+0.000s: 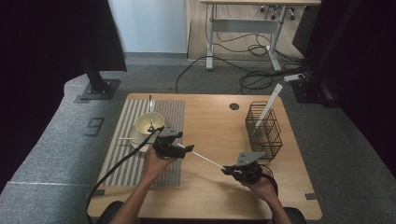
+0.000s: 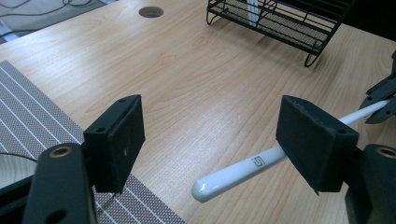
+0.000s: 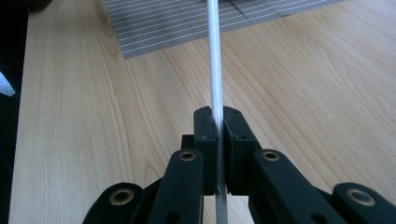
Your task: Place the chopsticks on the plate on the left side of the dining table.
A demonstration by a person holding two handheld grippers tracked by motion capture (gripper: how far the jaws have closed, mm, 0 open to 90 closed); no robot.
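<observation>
Left gripper view shows the white chopstick (image 2: 243, 170) as a glossy, rounded stick with a small grey square mark near its blunt end, lying low at the centre right of the frame between the wide jaws of the left gripper (image 2: 210, 140), which do not press on it. Right gripper view has the right gripper (image 3: 218, 126) clamped on the chopstick (image 3: 215, 70), which runs straight up the frame's middle. High view places it at centre, between both grippers, over the table (image 1: 210, 121).
</observation>
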